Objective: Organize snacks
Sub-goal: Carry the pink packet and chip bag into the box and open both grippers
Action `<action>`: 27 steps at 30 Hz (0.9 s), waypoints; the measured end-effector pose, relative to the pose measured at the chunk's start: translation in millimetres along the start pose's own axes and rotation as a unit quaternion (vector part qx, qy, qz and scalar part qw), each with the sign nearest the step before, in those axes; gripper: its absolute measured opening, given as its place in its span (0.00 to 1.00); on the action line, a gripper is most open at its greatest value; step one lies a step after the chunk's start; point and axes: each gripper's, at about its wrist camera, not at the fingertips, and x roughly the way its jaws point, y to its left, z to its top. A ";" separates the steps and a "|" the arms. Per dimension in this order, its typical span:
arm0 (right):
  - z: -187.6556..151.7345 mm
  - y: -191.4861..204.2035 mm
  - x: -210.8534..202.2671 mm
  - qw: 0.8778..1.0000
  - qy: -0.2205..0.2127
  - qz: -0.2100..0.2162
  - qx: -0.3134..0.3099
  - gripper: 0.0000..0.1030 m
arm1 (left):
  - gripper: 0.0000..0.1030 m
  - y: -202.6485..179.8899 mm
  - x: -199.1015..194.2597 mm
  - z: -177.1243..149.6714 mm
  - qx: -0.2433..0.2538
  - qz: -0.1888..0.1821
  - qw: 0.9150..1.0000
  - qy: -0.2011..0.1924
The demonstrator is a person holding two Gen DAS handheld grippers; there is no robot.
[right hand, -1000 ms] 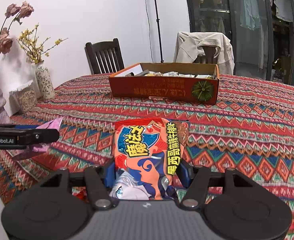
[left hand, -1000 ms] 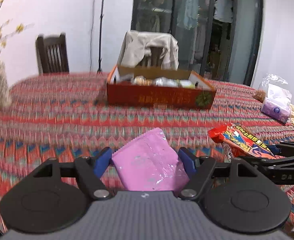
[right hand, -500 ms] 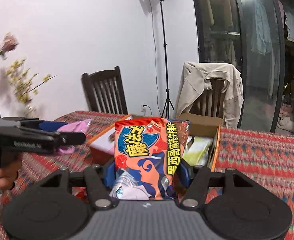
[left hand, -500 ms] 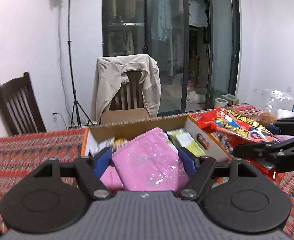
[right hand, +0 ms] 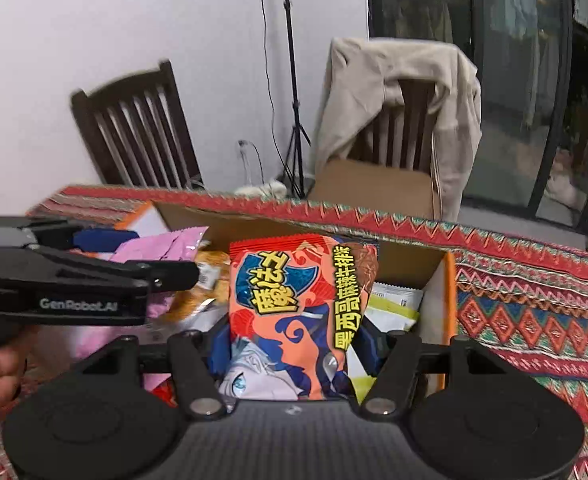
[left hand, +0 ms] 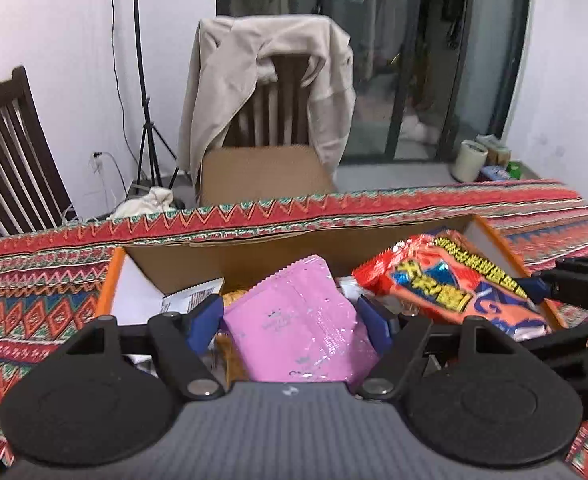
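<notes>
A pink snack packet (left hand: 300, 328) stands between the blue pads of my left gripper (left hand: 291, 322), which is shut on it. My right gripper (right hand: 289, 344) is shut on a red and orange snack bag (right hand: 294, 312) with yellow lettering. Both grippers hover over the open orange cardboard box (left hand: 107, 288) on the patterned tablecloth. The box holds several other snack packets. In the left wrist view the red bag (left hand: 450, 284) and the right gripper (left hand: 574, 280) sit to the right. In the right wrist view the left gripper (right hand: 105, 276) with the pink packet (right hand: 161, 246) is on the left.
The box (right hand: 450, 296) sits near the far edge of the red patterned tablecloth (right hand: 534, 320). Behind the table stand a chair draped with a beige jacket (left hand: 265, 80), a dark wooden chair (right hand: 133, 128) and a light stand (left hand: 141, 72). A hand (right hand: 1, 372) grips the left tool.
Both grippers have travelled across the table to the box, each still holding its packet. The box went from far away to directly below the fingers.
</notes>
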 end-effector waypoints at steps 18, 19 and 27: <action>9.3 -8.9 65.5 0.999 0.046 -0.027 0.003 0.70 | 0.78 5.4 46.6 5.8 -0.021 0.013 0.998 0.052; 9.0 -8.0 64.2 0.999 0.046 -0.029 0.002 0.72 | 0.78 4.8 43.9 6.1 -0.017 0.014 0.998 0.051; 15.0 -1.8 34.3 0.998 0.027 -0.051 -0.014 0.81 | 0.84 3.3 -17.0 15.1 -0.009 0.010 1.000 0.013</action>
